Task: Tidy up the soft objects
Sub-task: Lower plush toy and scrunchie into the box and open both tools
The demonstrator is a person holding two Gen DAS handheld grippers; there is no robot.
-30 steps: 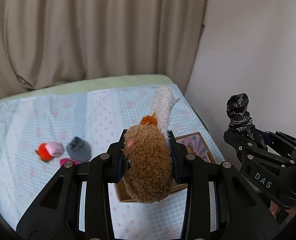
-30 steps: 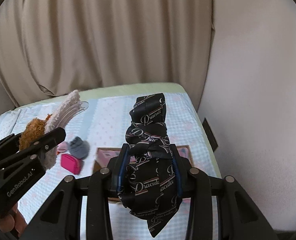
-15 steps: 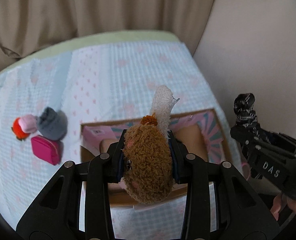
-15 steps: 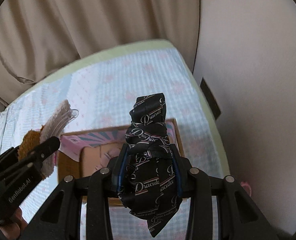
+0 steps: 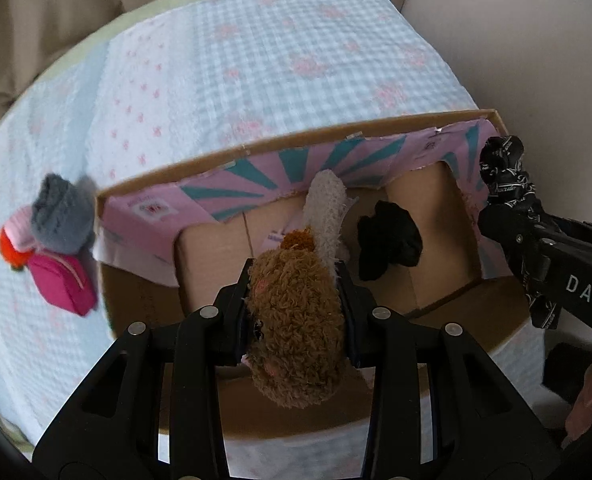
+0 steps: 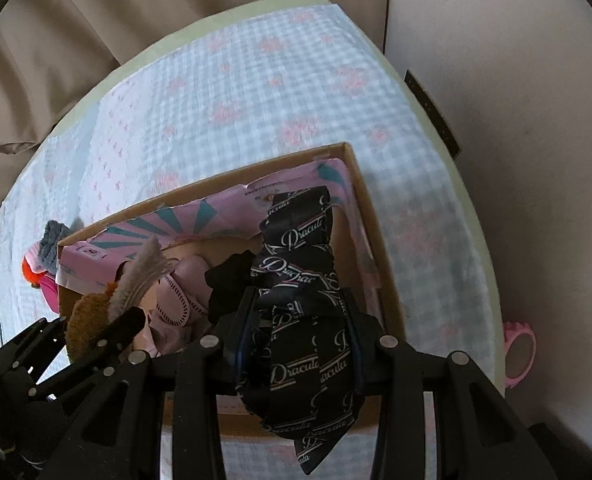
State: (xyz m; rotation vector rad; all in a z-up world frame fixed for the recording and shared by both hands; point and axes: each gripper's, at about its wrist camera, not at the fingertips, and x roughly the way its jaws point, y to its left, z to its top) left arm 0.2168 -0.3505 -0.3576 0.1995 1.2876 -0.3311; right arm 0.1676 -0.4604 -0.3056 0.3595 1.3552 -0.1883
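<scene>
Brown plush toy [image 5: 296, 320], white tail up, clamped tight in the left gripper [image 5: 296, 312]. Black printed necktie [image 6: 299, 320], bundled, pinched the same way in the right gripper [image 6: 297, 332].

Change: a second ago both loads hung high, the cardboard box [image 5: 280, 146] small and far below. Now both point steeply down over its open top, toy above the box's middle, tie above its right end.

Inside the box: black cloth [image 5: 387, 244], pink item [image 6: 180, 300].

Left of the box, on the checked cover [image 5: 296, 60]: grey sock [image 5: 62, 220], magenta pouch [image 5: 62, 284], still unsorted.

Judgement: drop-off near; release pending.
</scene>
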